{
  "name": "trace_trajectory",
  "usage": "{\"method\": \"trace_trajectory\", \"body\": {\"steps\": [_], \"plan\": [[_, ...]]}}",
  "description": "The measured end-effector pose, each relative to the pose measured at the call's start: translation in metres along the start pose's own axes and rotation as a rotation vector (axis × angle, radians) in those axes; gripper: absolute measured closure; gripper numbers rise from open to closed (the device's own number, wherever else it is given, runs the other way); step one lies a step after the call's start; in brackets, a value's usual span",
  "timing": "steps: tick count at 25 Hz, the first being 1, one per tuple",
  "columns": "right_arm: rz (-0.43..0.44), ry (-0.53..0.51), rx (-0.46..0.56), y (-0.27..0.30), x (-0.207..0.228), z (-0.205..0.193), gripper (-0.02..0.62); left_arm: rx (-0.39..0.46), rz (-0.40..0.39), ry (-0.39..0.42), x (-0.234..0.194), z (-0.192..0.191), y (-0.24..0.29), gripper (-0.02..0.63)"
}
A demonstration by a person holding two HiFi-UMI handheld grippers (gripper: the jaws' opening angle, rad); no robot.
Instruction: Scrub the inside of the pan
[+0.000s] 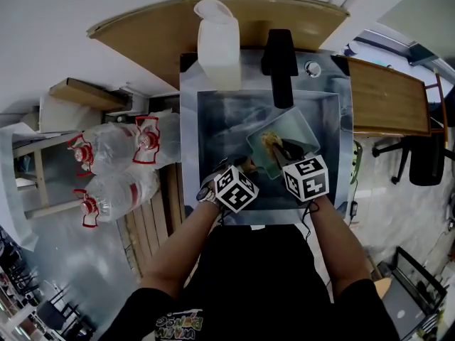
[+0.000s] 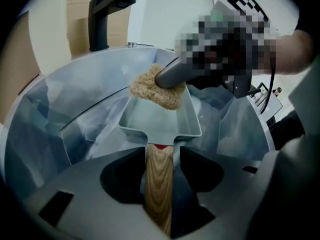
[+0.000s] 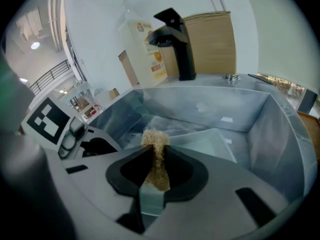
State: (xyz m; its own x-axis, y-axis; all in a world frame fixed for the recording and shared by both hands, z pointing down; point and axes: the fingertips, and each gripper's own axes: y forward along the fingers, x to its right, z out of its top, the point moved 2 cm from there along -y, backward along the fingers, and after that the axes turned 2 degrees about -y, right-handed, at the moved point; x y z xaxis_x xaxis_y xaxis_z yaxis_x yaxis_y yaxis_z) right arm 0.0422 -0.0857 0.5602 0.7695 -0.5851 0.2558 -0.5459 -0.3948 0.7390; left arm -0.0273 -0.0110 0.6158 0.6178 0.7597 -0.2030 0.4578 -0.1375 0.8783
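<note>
A wooden table point(image 1: 142, 27) curves across the top of the head view, behind a steel sink point(image 1: 213, 119) at centre. Water bottles point(image 1: 114, 151) with red labels lie at left. A white jug point(image 1: 218, 45), its orange print unreadable, stands beside a black faucet point(image 1: 279, 59). The grey pan point(image 2: 155, 121) tilts inside the sink. Its wooden handle point(image 2: 159, 184) lies between the left gripper point(image 2: 160, 151)'s spread fingers point(image 2: 120, 181), with a slit on the right. The right gripper point(image 3: 156, 151) pinches a tan sponge point(image 3: 152, 139), which rests in the pan.
</note>
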Motion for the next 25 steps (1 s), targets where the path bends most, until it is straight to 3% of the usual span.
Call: {"method": "trace_trajectory", "body": {"steps": [9,25], "plan": [[0.011,-0.054,-0.157,0.041,-0.012,-0.018,0.515,-0.027,0.013,-0.002,-0.004,-0.006,0.003,0.431],[-0.010,-0.108,-0.246,0.067,-0.011,-0.021,0.515,-0.026,0.009,-0.001,-0.004,-0.006,0.004,0.434]]}}
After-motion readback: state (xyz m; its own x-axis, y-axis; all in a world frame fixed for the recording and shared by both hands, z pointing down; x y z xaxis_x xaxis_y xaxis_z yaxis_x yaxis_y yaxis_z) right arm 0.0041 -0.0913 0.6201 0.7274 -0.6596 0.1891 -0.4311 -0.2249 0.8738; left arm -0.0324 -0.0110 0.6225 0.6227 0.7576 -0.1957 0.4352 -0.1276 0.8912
